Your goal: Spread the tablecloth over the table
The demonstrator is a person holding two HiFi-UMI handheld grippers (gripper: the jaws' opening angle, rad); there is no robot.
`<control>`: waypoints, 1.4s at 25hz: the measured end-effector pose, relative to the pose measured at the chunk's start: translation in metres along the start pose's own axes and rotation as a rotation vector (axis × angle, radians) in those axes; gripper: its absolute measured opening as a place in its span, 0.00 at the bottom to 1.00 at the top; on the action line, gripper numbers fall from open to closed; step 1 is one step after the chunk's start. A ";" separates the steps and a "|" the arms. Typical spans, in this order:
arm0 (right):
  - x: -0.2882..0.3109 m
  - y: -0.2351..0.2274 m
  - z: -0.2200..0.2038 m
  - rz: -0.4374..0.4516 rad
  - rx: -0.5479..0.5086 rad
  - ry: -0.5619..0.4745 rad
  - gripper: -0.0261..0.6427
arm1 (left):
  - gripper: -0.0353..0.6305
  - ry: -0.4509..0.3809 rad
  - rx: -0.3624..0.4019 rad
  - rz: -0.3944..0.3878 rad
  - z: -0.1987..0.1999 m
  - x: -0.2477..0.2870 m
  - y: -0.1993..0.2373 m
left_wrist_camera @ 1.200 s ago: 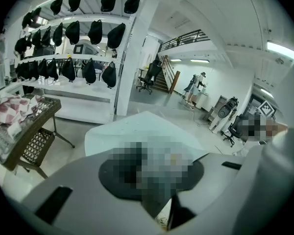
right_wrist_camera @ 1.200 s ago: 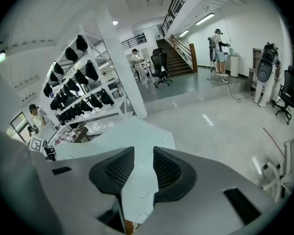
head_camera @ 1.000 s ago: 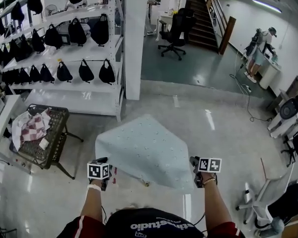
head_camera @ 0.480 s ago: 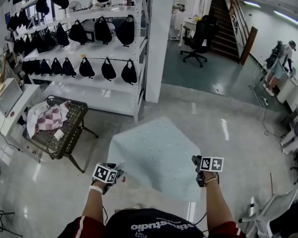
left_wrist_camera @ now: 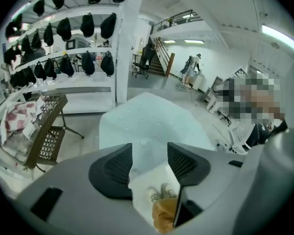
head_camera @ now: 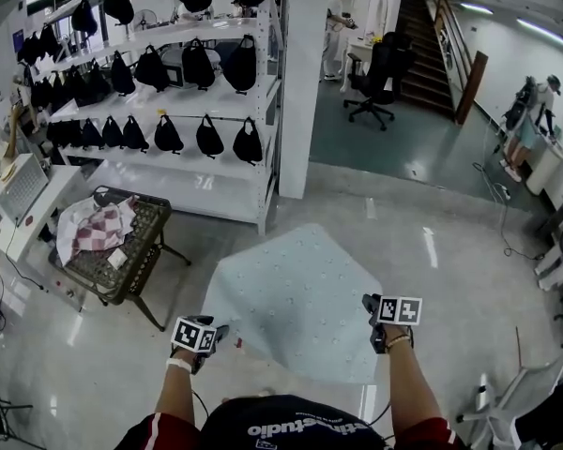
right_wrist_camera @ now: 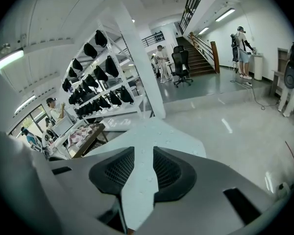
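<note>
Spread across the table as a tablecloth [head_camera: 296, 293], hanging past its edges. Clamped on the near right corner with the right gripper [right_wrist_camera: 143, 163]. Just been opening the left gripper [left_wrist_camera: 149, 153] wide at the near left corner, with cloth loose between the jaws.

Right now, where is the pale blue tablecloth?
In the head view the tablecloth lies spread out at lower centre, to the right of the wire basket stand and nearer the camera than the white pillar.
</note>
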State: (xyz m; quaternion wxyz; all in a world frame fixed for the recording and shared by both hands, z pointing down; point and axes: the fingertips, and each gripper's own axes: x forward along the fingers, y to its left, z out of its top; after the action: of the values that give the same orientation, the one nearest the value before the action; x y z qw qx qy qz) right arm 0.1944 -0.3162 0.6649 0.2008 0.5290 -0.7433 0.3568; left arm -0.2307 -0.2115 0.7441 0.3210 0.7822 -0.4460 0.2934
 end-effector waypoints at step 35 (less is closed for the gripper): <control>-0.098 0.026 0.070 0.027 -0.146 -0.369 0.25 | 0.36 -0.580 0.120 -0.005 0.234 -0.081 -0.113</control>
State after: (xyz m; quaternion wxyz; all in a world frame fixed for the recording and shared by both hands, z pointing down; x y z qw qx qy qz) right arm 0.2106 -0.3002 0.5435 0.0939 0.5596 -0.7983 0.2017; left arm -0.1249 -0.3039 0.5110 0.1340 0.8522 -0.4989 0.0826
